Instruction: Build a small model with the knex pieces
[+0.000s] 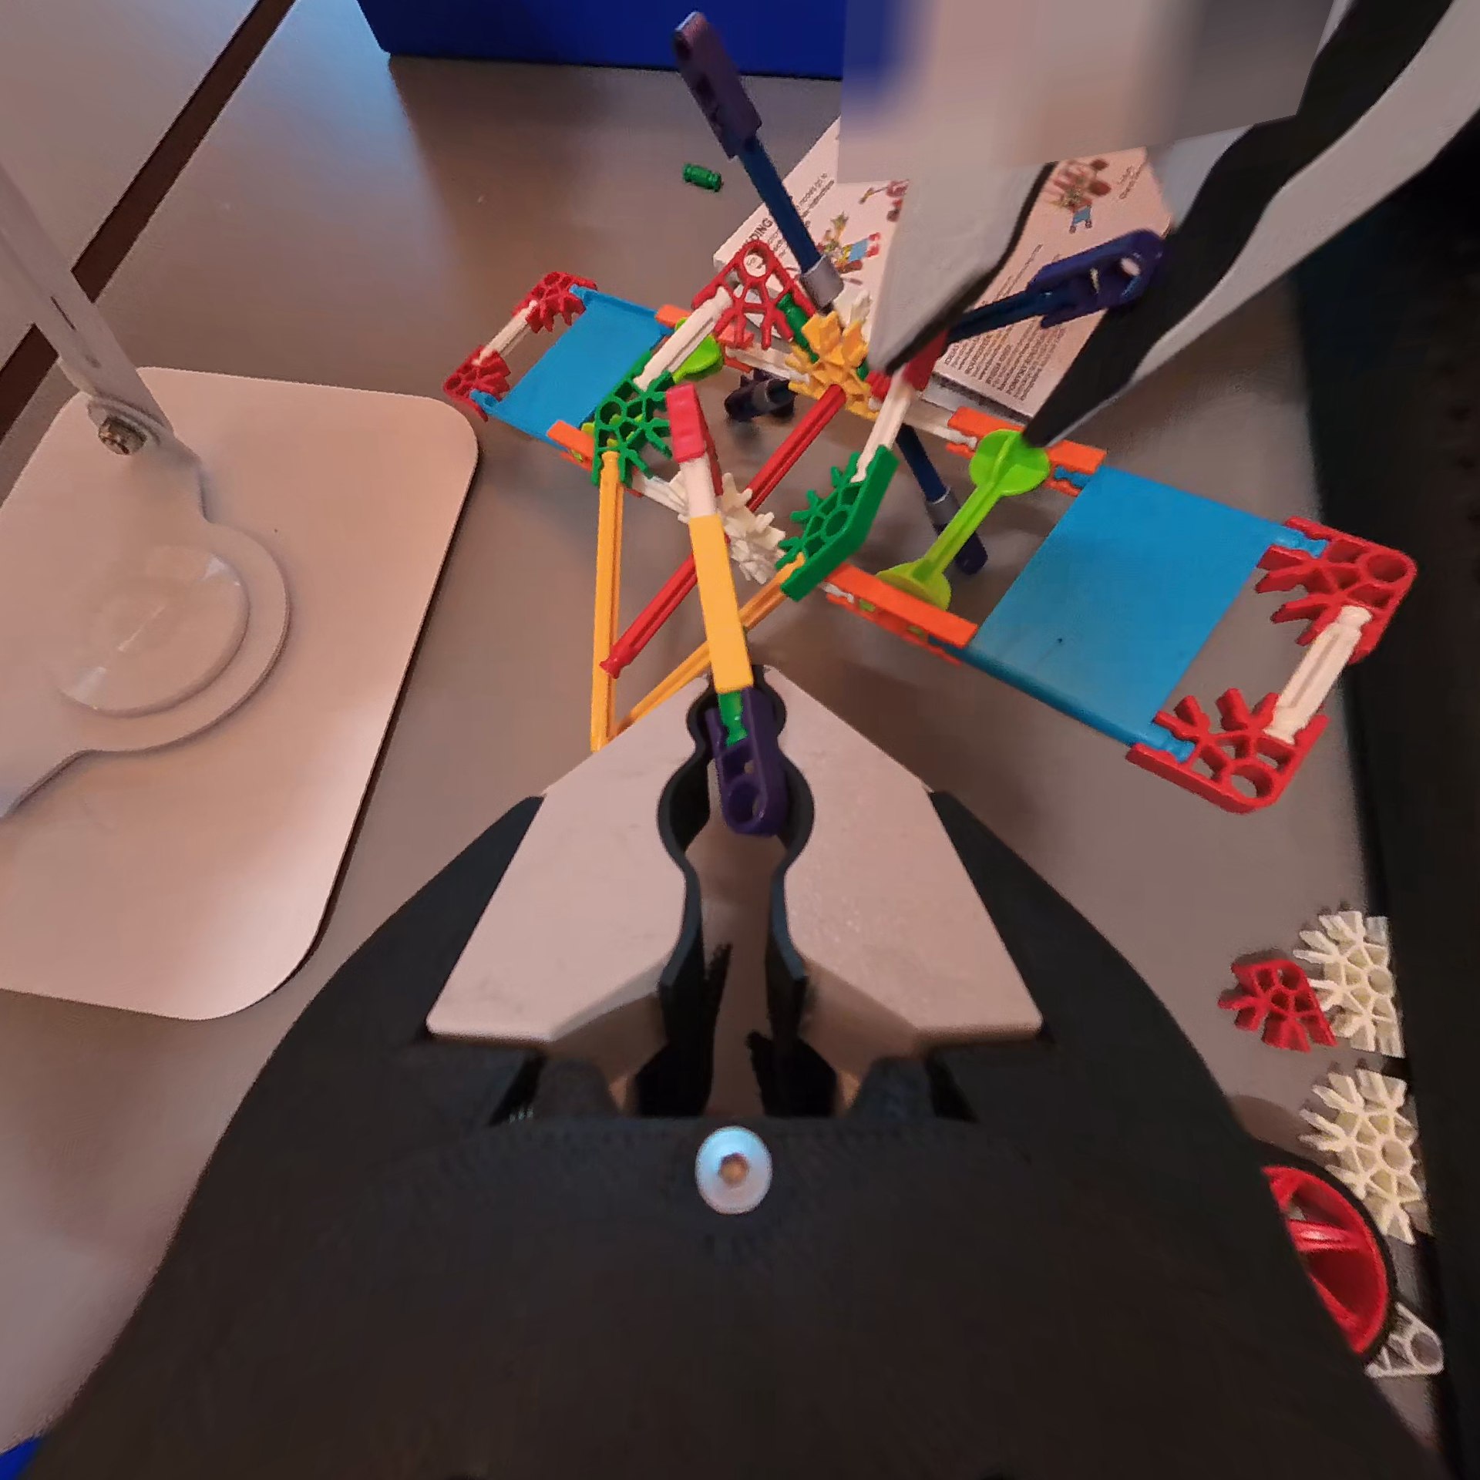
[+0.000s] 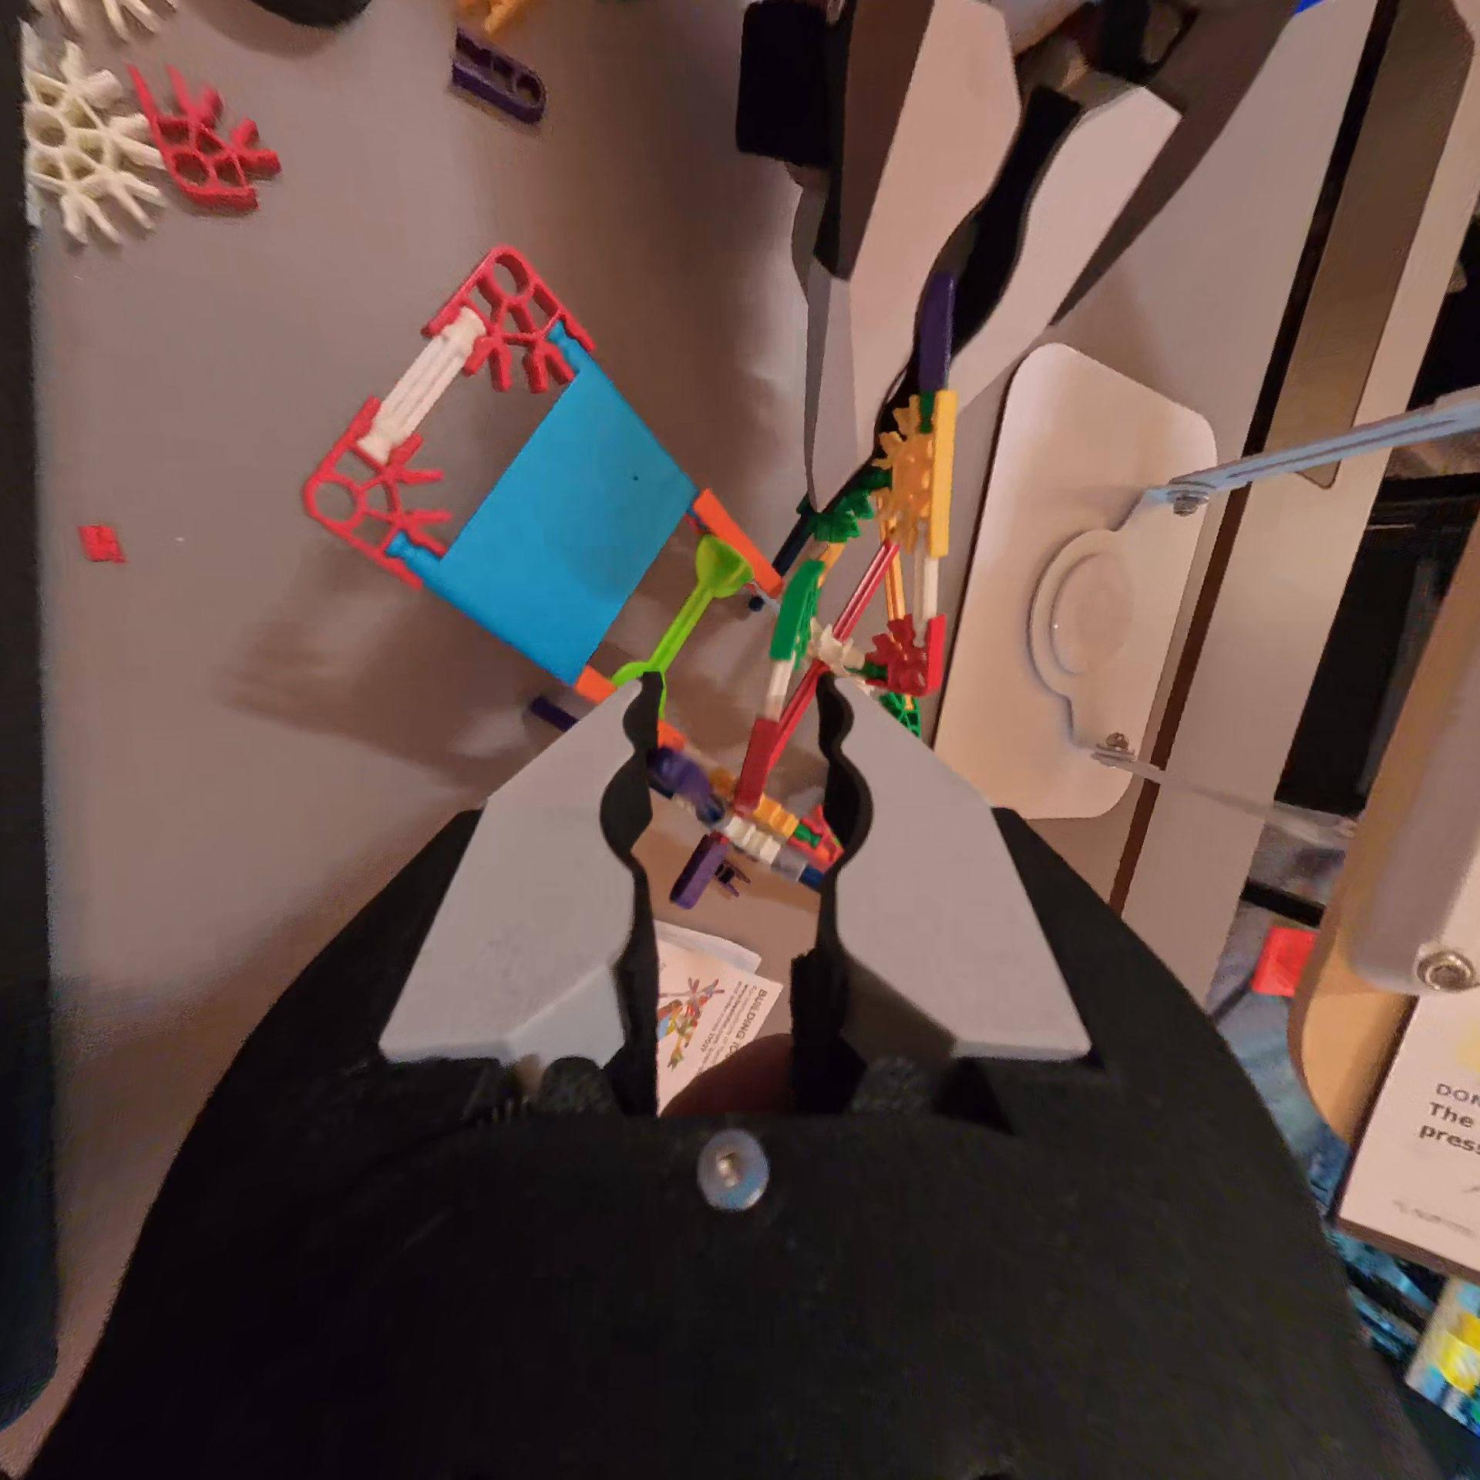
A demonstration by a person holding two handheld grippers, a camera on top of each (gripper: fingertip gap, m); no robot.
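A colourful rod-and-connector toy model [image 1: 841, 512] with two blue panels [image 1: 1121, 577] lies on the grey table. My left gripper [image 1: 741, 697] is shut on a purple connector [image 1: 749, 781] at the end of the model's yellow-sleeved rod [image 1: 721, 601]. The same connector shows in the right wrist view [image 2: 937, 320]. My right gripper [image 2: 737, 689] is open. Its fingers straddle the model's hub of white, orange and red pieces [image 2: 769, 825], and a purple clip [image 2: 681, 781] lies against its left finger. In the left wrist view the right gripper [image 1: 961, 396] stands over the model's far side.
A white stand base [image 1: 200, 681] with a metal arm lies left of the model. A printed booklet [image 1: 1001, 344] lies under its far side. Loose white and red connectors [image 1: 1345, 985] and a red wheel [image 1: 1329, 1257] lie at the right. A small green piece [image 1: 702, 176] lies near a blue box [image 1: 601, 32]. About 7 cm separates my left fingertips from my right. The red wheel [image 1: 1329, 1257] is about equally far from each gripper, around 20 cm.
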